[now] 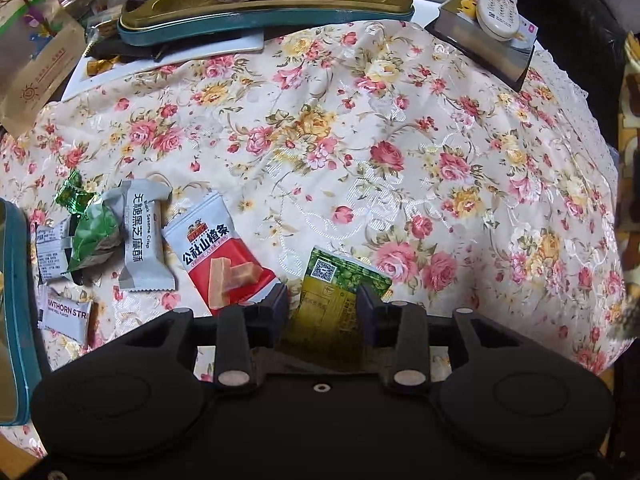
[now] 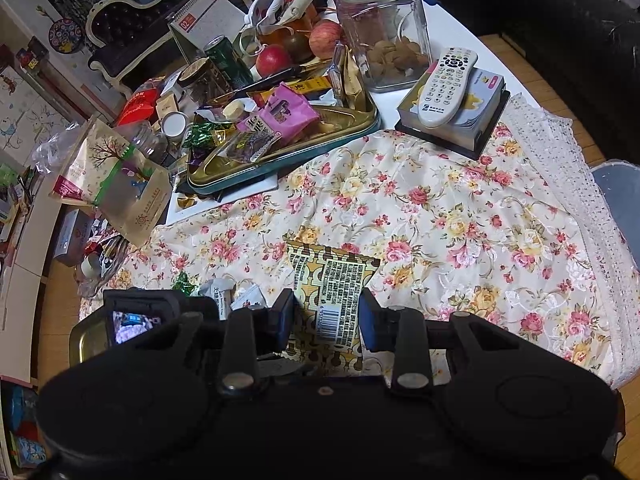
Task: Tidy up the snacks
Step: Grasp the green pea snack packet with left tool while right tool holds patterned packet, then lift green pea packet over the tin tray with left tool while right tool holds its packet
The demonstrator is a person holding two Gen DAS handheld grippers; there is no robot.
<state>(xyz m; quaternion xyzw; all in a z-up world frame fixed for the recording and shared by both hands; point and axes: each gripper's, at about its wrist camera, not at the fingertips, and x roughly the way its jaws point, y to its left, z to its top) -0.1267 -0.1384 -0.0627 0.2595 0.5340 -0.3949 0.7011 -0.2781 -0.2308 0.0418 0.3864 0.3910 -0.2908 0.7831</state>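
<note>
My left tongs (image 1: 322, 306) stand released, wide open, with a green packet (image 1: 340, 280) lying loose between them on the flowered worktop (image 1: 400, 140). A red-and-white packet (image 1: 224, 256) lies at nine o'clock of it. My right tongs (image 2: 326, 312) are clenched on a yellow patterned packet (image 2: 332, 280).

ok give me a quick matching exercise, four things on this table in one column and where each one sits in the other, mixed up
Things:
1. remote control
2. red and white hawthorn strip packet
3. pink snack packet
4. gold and brown barcode packet

Places:
A. in the gold tray
B. between the right gripper's fingers
C. on a small book
D. flat on the floral cloth, left of the left gripper

Pairs: 1-C, 2-D, 3-A, 4-B
</note>
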